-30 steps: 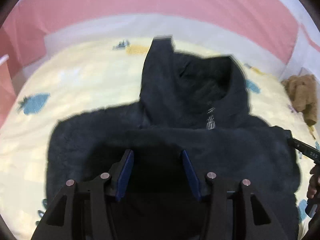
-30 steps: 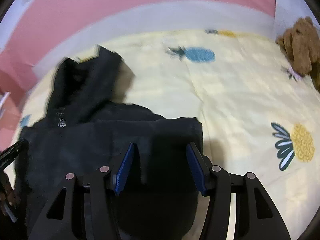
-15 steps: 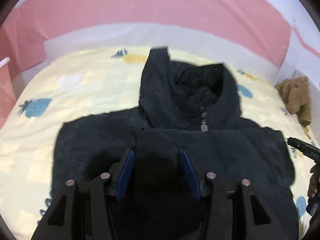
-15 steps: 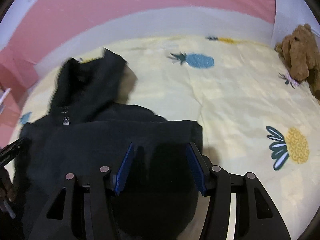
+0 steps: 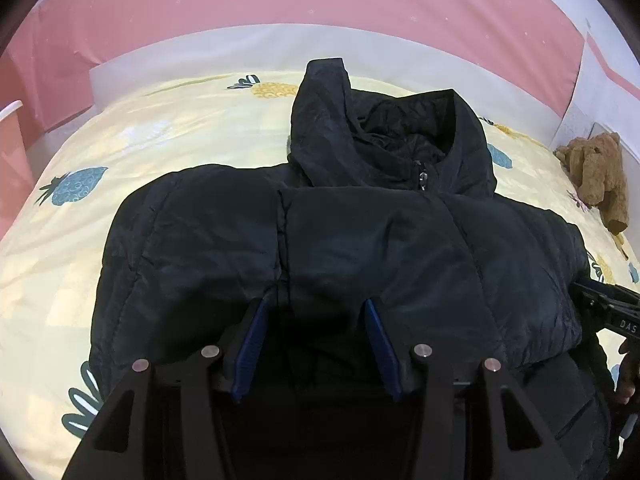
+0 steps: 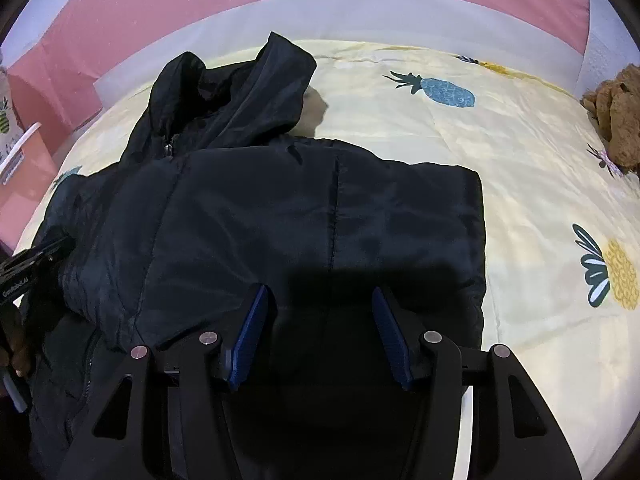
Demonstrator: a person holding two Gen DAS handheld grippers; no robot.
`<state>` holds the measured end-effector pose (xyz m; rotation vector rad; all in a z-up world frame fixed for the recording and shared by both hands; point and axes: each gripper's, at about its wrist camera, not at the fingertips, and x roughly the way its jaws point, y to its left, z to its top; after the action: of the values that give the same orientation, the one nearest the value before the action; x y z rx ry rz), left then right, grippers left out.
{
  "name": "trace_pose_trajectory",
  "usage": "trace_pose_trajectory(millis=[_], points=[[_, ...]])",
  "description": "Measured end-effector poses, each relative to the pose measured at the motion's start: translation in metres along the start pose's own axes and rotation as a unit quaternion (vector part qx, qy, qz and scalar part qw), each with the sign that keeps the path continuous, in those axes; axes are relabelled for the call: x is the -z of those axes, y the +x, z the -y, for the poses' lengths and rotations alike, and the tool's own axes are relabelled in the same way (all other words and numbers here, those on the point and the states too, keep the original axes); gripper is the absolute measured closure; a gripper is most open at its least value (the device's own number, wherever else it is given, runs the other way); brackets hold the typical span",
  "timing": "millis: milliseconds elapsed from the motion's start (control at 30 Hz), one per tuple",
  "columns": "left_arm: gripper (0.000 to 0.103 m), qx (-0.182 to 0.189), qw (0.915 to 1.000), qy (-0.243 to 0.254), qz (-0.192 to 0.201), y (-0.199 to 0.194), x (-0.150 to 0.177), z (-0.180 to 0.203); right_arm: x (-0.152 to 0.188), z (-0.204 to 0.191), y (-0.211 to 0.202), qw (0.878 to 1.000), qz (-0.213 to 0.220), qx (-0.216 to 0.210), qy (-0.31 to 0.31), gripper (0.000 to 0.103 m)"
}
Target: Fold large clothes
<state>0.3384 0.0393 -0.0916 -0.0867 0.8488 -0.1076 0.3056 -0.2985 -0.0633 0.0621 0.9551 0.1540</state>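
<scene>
A black hooded puffer jacket (image 5: 360, 240) lies on the bed, hood pointing to the far side, with both sleeves folded across its front. It also shows in the right wrist view (image 6: 280, 216). My left gripper (image 5: 316, 312) is open and empty, hovering over the jacket's near left part. My right gripper (image 6: 320, 300) is open and empty, over the jacket's near right part. Each gripper's body shows at the edge of the other's view: the right one (image 5: 608, 312) and the left one (image 6: 28, 264).
The bed has a yellow sheet with pineapple prints (image 6: 540, 160). A brown teddy bear (image 5: 596, 176) lies at the far right of the bed and shows in the right wrist view (image 6: 616, 120). A pink and white padded wall (image 5: 280, 8) surrounds the bed.
Both grippers have pulled back and risen a little, so more of the jacket and bed shows. The jacket lies still with its sleeves folded. Both stay open.
</scene>
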Motion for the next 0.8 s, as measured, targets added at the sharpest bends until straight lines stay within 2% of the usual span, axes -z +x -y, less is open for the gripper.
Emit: trace_pose_trajectory(millis=[200,400,567,800], points=[[0.052,-0.001,1.0000,-0.005,0.007,-0.048,0.009,0.009,0.006,-0.003,-0.057,0.999,0.045,-0.003,0.019,0.048],[0.052,0.009,0.9994,0.000,0.032,-0.117,0.035,0.025,0.034,-0.020,-0.123,0.996,0.090,-0.008,0.022,0.048],[0.052,0.016,0.9987,0.000,0.047,-0.164,0.066,0.036,0.066,-0.034,-0.160,0.994,0.109,-0.016,0.021,0.048],[0.052,0.021,0.9982,-0.006,0.055,-0.207,0.106,0.045,0.106,-0.055,-0.190,0.993,0.116,-0.021,0.011,0.048]])
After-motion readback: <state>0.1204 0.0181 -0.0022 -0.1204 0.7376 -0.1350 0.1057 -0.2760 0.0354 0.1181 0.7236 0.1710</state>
